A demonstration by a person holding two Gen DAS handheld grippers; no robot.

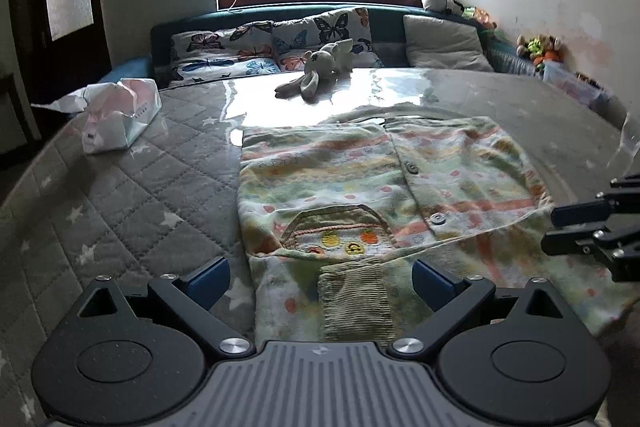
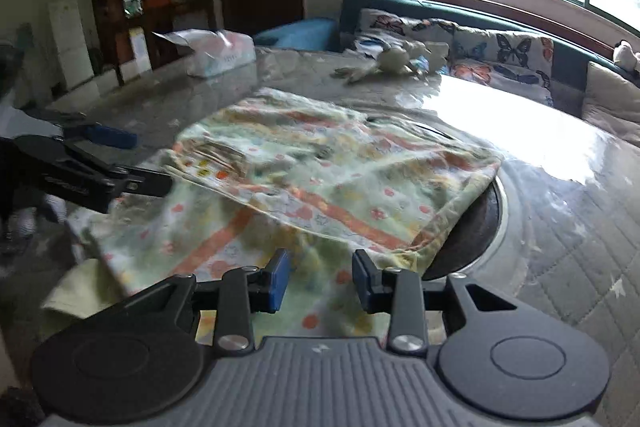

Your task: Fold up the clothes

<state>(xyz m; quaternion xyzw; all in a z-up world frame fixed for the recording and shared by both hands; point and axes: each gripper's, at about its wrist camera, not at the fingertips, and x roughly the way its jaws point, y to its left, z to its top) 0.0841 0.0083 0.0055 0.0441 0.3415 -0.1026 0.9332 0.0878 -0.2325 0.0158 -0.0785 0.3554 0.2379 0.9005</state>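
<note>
A child's pale green printed shirt (image 1: 360, 187) with buttons and an embroidered pocket lies partly folded on a glossy table top; it also shows in the right wrist view (image 2: 328, 179). My left gripper (image 1: 320, 279) is wide open at the shirt's near hem, with a ribbed cuff (image 1: 354, 303) between its fingers, nothing gripped. My right gripper (image 2: 320, 283) is open just above the shirt's right edge, empty. It also shows at the right edge of the left wrist view (image 1: 576, 231). The left gripper shows in the right wrist view (image 2: 132, 163).
A tissue pack (image 1: 116, 119) sits at the far left of the table. A plush rabbit (image 1: 320, 71) lies at the back. Butterfly cushions (image 1: 248, 51) and a grey pillow (image 1: 444, 43) line the bench under the window. A round dark inset (image 2: 476, 227) lies under the shirt's right corner.
</note>
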